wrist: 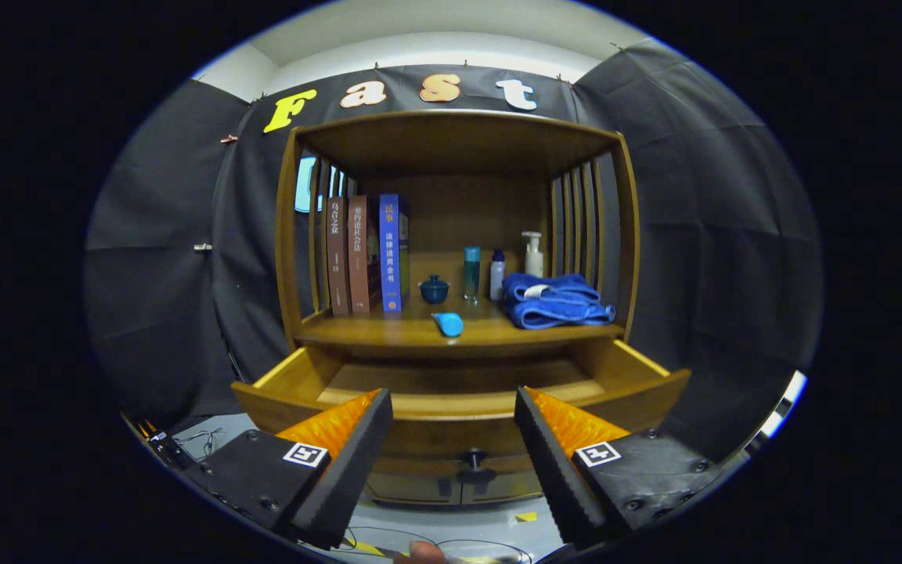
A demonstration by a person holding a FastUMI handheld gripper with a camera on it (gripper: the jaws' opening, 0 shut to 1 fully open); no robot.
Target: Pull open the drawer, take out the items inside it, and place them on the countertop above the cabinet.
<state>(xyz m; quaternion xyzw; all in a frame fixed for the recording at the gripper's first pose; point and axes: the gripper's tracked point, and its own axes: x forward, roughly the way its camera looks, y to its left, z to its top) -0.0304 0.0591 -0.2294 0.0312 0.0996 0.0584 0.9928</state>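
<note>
Wooden cabinet (288,235) stands ahead of the gripper (453,407), its drawer (459,403) pulled out toward the fingers, the inside looking bare where it shows. On the countertop (388,333) above it, from the left: three upright books (365,254), a small dark blue lidded pot (434,290), a light blue item (448,323) lying near the front edge, a teal bottle (471,274), a small white bottle (497,276), a pump bottle (533,254), and a folded blue towel (557,301). The fingers are spread wide with nothing between them, just before the drawer front, its knob (475,457) in the gap below.
</note>
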